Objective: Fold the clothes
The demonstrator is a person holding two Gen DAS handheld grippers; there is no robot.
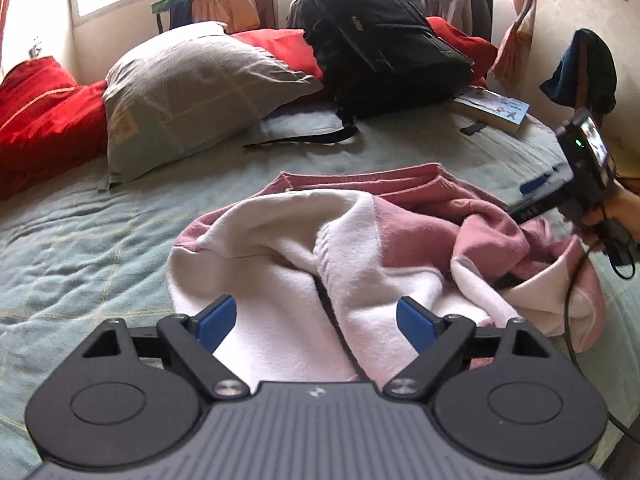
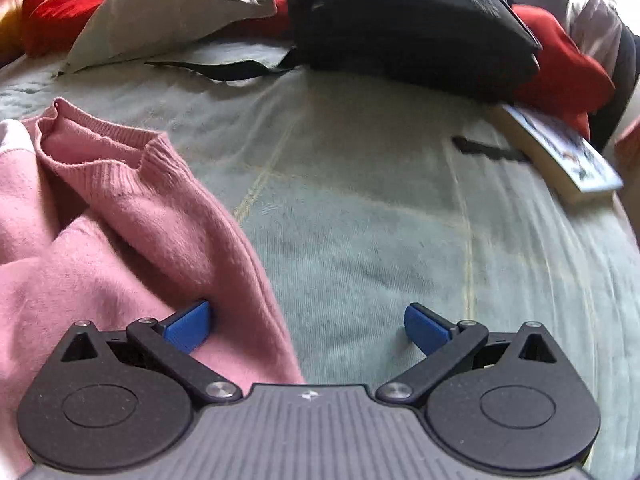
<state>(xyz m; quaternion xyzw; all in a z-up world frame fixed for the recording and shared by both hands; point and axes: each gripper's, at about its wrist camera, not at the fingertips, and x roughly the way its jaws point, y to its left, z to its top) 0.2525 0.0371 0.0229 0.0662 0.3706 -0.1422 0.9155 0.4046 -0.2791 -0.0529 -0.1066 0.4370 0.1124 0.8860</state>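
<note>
A pink and white sweater lies crumpled on the pale green bedspread. My left gripper is open, its blue pads either side of the white part at the near edge. In the right wrist view the sweater's pink side with its ribbed neck fills the left. My right gripper is open astride the sweater's right edge: the left pad rests on pink cloth, the right pad is over bare bedspread. The right gripper also shows in the left wrist view, at the sweater's far right side.
A grey pillow, red cushions and a black backpack with a loose strap lie at the head of the bed. A book lies at the right edge. Clothes hang behind by the window.
</note>
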